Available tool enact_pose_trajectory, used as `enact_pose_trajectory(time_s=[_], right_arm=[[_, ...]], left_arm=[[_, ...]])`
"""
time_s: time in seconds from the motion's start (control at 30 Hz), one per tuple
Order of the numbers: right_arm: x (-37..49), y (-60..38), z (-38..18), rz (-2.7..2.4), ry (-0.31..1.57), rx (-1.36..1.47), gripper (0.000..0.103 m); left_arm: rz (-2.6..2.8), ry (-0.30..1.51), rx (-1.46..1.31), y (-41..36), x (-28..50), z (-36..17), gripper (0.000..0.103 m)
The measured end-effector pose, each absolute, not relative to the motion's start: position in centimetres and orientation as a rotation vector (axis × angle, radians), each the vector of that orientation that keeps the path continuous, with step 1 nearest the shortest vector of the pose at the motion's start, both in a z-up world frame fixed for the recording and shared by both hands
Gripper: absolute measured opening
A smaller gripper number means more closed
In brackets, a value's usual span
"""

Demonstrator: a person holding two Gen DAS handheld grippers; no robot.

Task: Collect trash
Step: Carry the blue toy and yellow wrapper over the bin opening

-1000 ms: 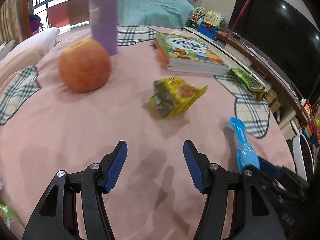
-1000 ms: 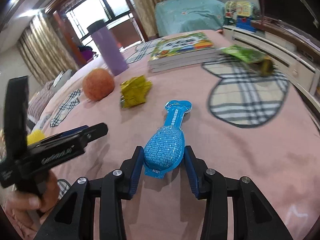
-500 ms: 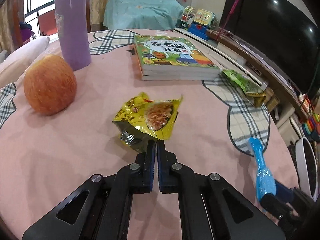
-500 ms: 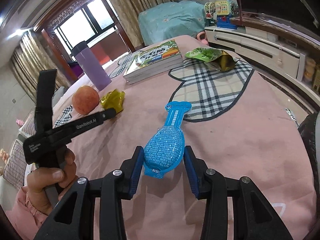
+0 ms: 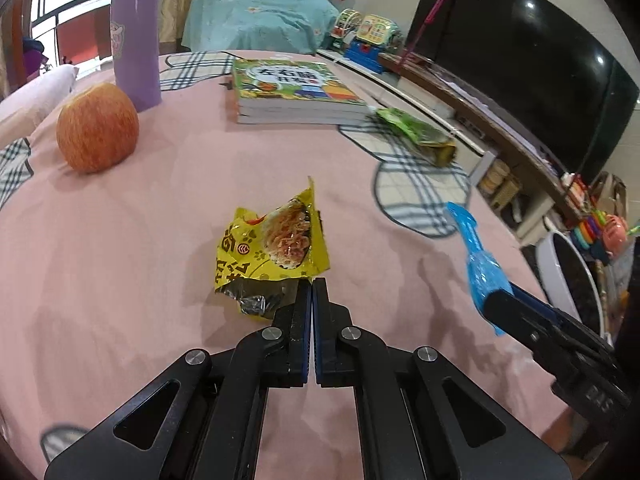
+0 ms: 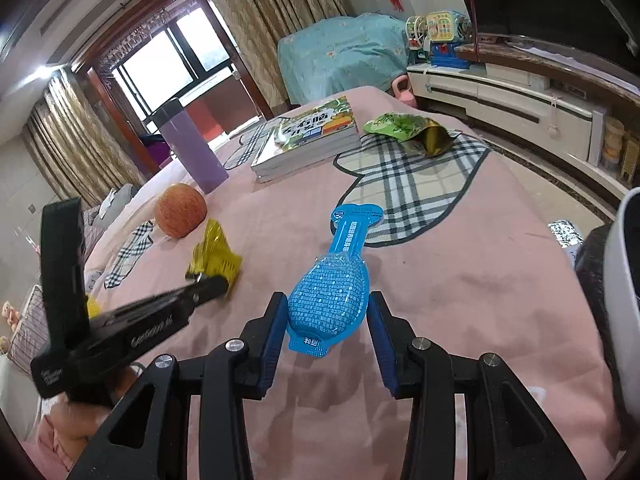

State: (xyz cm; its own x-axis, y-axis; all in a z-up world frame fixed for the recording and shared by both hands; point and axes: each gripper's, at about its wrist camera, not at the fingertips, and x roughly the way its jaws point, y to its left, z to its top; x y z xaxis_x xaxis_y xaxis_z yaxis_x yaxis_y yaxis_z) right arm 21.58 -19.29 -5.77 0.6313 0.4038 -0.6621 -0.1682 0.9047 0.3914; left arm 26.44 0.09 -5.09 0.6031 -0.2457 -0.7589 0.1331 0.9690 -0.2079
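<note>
With the left gripper [image 5: 311,282] pinching the yellow snack wrapper's [image 5: 276,246] near edge above the pink bedspread [image 5: 140,240] and the right gripper [image 6: 326,320] clamping the blue pouch [image 6: 330,292], both grips should be carrying steadily toward the white bin [image 6: 624,280].

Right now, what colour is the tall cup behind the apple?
Purple, with a dark lid. The tall cup shows best in the left wrist view.

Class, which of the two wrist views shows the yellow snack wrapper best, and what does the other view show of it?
The left wrist view: the yellow snack wrapper fills the centre, its printed face turned to the camera. The left gripper is shut on its near edge. In the right wrist view it appears small, side-on and crumpled.
</note>
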Motion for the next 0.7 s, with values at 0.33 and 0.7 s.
enact_pose_trajectory(time_s=[0.33,0.7], right_arm=[[18.2,-22.0,-4.7,0.301,0.791,0.332,0.041],[15.3,-25.5,-3.7,0.25,0.753,0.366,0.041]], left_arm=[[-0.309,0.881,-0.129,-3.4,22.3,-3.5,0.001],[-0.382,0.873,-0.091,-6.9,19.8,-2.5,0.001]])
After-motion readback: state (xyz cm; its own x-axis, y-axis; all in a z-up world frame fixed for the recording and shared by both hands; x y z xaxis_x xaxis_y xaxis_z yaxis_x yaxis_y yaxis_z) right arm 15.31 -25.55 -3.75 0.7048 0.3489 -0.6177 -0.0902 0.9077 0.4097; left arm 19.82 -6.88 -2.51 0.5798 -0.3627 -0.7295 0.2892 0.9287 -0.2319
